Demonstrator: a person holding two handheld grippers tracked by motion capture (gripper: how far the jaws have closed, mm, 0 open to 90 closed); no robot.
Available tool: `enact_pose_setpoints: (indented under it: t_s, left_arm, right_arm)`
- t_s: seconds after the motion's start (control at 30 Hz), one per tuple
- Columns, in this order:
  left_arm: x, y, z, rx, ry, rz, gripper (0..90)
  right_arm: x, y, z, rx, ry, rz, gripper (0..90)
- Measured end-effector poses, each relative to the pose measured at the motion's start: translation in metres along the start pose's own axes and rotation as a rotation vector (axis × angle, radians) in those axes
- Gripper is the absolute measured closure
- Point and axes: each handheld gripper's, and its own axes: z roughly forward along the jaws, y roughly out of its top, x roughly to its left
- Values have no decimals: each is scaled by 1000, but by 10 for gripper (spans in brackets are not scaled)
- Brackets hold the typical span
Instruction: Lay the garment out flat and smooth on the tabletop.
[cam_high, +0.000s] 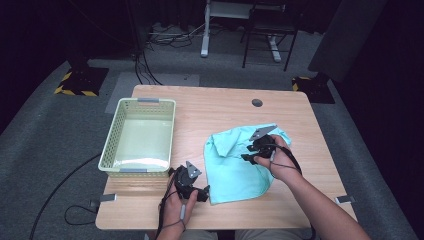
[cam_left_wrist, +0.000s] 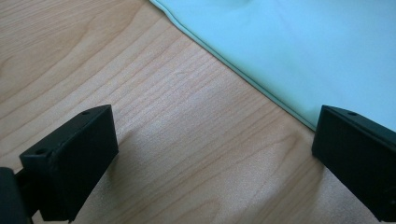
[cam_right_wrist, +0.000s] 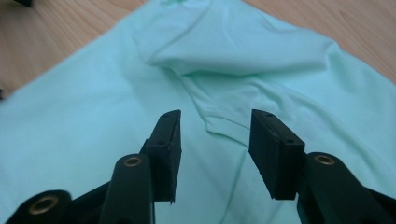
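Right gripper view shows the right gripper (cam_right_wrist: 215, 140) half open, holding nothing, over a soft, light mint shirt (cam_right_wrist: 233, 51), best pinched at its raised fold.

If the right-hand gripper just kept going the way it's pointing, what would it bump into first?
Most likely the mint-green shirt. The right gripper has its jaws open and aimed at a folded edge of the cloth just ahead; depth is hard to judge, but nothing else lies between.

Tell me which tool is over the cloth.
The right tool, jaws open above the mint-green cloth; the left tool sits on bare wood at the cloth's edge.
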Motion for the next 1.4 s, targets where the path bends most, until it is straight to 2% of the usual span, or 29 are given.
enact_pose_setpoints:
  t_s: [0.07, 0.37, 0.47, 0.57, 0.67, 0.87, 0.97, 1.03, 1.1, 1.4]
  left_arm:
    - [0, 0, 0, 0, 0, 0, 1]
    - [0, 0, 0, 0, 0, 0, 1]
    - [0, 0, 0, 1, -1, -4, 1]
    - [0, 0, 0, 1, -1, -4, 1]
    - [0, 0, 0, 1, -1, -3, 1]
    - [-3, 0, -1, -10, 6, 7, 23]
    - [-6, 0, -3, -19, -8, 10, 92]
    - [-8, 1, -5, -17, -14, 14, 176]
    - [-10, 2, -6, -10, -17, 23, 149]
    - [-18, 8, -13, -18, -22, 28, 159]
  right_arm:
    - [-5, -3, 5, 19, -27, 0, 556]
    - [-20, -16, 25, 86, -24, 55, 610]
    - [-22, -20, 29, 117, -17, 53, 722]
    - [-22, -21, 29, 124, -26, 55, 829]
    - [-23, -22, 26, 121, -23, 62, 878]
    - [-23, -22, 7, 65, -38, 61, 886]
    - [-22, -24, -8, 36, -44, 60, 886]
    - [-21, -26, -18, 16, -49, 59, 887]
    - [-21, -28, -29, -2, -56, 60, 887]
    - [-22, -53, -65, -51, -71, 83, 886]
